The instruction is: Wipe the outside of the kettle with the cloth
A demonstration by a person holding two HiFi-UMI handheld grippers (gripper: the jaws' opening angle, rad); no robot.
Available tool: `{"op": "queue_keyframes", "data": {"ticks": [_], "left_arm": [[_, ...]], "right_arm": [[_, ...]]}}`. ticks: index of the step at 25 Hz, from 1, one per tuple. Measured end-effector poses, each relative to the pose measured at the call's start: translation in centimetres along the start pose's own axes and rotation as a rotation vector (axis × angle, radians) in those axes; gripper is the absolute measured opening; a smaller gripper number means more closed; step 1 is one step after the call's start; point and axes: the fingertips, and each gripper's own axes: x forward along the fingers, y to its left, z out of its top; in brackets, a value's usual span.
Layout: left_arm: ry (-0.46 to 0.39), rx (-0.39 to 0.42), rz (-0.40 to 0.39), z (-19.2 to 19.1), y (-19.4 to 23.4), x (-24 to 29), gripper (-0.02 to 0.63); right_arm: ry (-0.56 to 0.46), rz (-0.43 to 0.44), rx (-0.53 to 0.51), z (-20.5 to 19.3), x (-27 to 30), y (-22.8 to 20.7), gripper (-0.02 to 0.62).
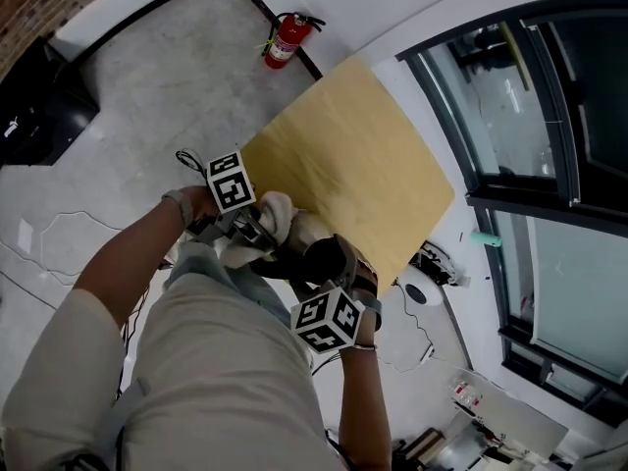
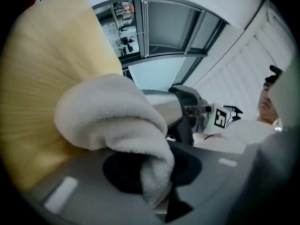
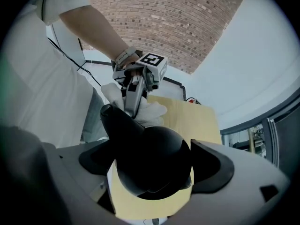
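Observation:
A kettle (image 1: 322,259) with a black top and steel body (image 2: 163,108) stands at the near edge of the yellow wooden table (image 1: 363,155). My right gripper (image 1: 345,275) points steeply down over it. Its jaws stand wide around the black lid and handle (image 3: 149,159), touching them on both sides. My left gripper (image 1: 261,226) is shut on a bunched white cloth (image 2: 112,118), which is held level against the kettle's left side. The right gripper view shows that cloth (image 3: 153,111) behind the kettle's handle. Most of the kettle's body is hidden by cloth and grippers.
A red fire extinguisher (image 1: 287,39) stands on the grey floor beyond the table's far corner. Large dark-framed windows (image 1: 549,116) run along the right. Cables and small items (image 1: 432,263) lie on the floor beside the table's right edge.

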Motion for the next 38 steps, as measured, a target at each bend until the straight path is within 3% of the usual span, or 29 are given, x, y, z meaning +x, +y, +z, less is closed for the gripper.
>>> {"op": "queue_keyframes", "data": {"ticks": [4,5,7,9,10,11,14,15,17,19,21,23,26,29,31,34,35,36,38], "left_arm": [[0.152,-0.082,0.259,-3.3,6.3,-0.1,0.095],[0.178,-0.065,0.270,-3.7,6.2,0.1,0.094],[0.195,0.053,0.207,-2.8,3.0,0.6,0.095],[0.169,0.179,0.124,-0.8,-0.6,0.8,0.095],[0.145,0.196,0.109,-0.1,-1.2,0.8,0.094],[0.129,0.175,0.136,0.1,-0.4,0.6,0.092],[0.164,-0.005,0.395,-2.2,7.4,-0.2,0.092],[0.177,-0.053,0.441,-3.1,9.3,0.0,0.092],[0.167,-0.083,0.451,-3.6,10.0,0.5,0.087],[0.144,-0.017,0.422,-2.6,7.9,0.6,0.089],[0.077,0.070,0.369,-0.3,4.5,0.2,0.090],[-0.070,0.146,0.329,3.2,1.0,-0.7,0.091],[-0.268,0.223,0.196,8.1,-4.7,-0.2,0.089],[-0.252,0.268,0.153,9.5,-7.1,1.3,0.088],[-0.247,0.200,0.228,9.4,-4.1,0.4,0.087],[-0.319,0.038,0.557,7.9,3.8,-4.5,0.089],[-0.407,0.004,0.623,7.8,4.6,-6.7,0.088],[-0.544,-0.032,0.627,8.0,4.1,-8.9,0.089],[-0.859,-0.114,0.545,8.5,1.5,-13.0,0.089]], "right_arm": [[0.003,-0.011,-0.009,0.2,0.3,0.5,0.474],[0.009,-0.014,-0.020,0.3,0.4,0.6,0.476],[0.028,-0.023,-0.034,0.2,0.5,0.5,0.480],[0.036,-0.033,-0.034,0.0,0.6,0.0,0.486],[0.037,-0.036,-0.032,-0.1,0.6,-0.1,0.488],[0.035,-0.038,-0.031,-0.2,0.6,0.0,0.488],[0.029,-0.050,-0.034,0.1,0.7,0.2,0.491],[0.038,-0.054,-0.042,0.1,0.8,0.3,0.492],[0.062,-0.061,-0.061,0.0,1.0,0.3,0.498],[0.069,-0.065,-0.065,-0.1,1.1,0.1,0.502],[0.078,-0.073,-0.049,-0.3,1.1,-0.1,0.505],[0.087,-0.094,0.014,-0.3,1.2,-0.3,0.507],[0.116,-0.133,0.140,0.2,1.4,-0.1,0.512],[0.140,-0.146,0.175,0.4,1.5,0.0,0.519],[0.137,-0.156,0.185,0.3,1.6,-0.2,0.524],[0.081,-0.213,0.280,1.3,2.0,-1.4,0.534],[0.039,-0.244,0.332,1.8,2.2,-2.3,0.535],[-0.002,-0.272,0.380,2.2,2.2,-3.2,0.535],[-0.038,-0.278,0.407,2.3,2.1,-4.3,0.535]]}}
